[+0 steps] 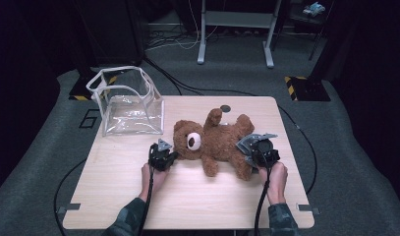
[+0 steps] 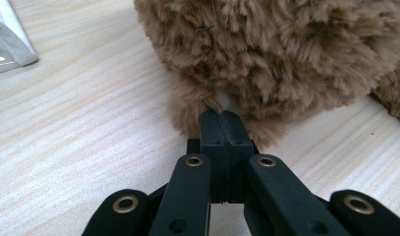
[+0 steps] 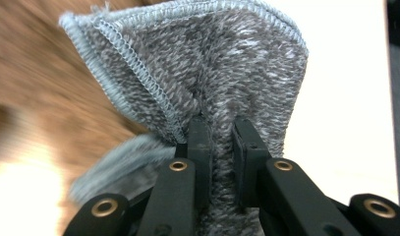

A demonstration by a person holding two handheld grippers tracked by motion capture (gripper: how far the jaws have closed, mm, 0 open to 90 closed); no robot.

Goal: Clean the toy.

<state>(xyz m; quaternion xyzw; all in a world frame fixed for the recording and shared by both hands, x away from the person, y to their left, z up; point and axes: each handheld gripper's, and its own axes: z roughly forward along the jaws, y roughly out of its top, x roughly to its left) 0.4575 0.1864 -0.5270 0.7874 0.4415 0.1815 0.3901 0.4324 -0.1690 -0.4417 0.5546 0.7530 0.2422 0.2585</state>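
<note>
Lying across the bench's middle, the teddy bear [image 1: 214, 140] has its head toward your left gripper [image 1: 172, 156], jaws clenched on its fur; your right gripper [image 1: 250, 156] grasps grey knitted cloth [image 3: 207, 73] at the bear's legs, nearer the right edge.

A clear plastic bag [image 1: 127, 101] stands open at the table's [image 1: 114, 191] far-left corner.

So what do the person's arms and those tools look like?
Each tool is black, with a grey three-cornered plate on top and a black cable trailing back. Up close, the jaws are black bars with brass-coloured rivets. The sleeves are dark green camouflage.
</note>
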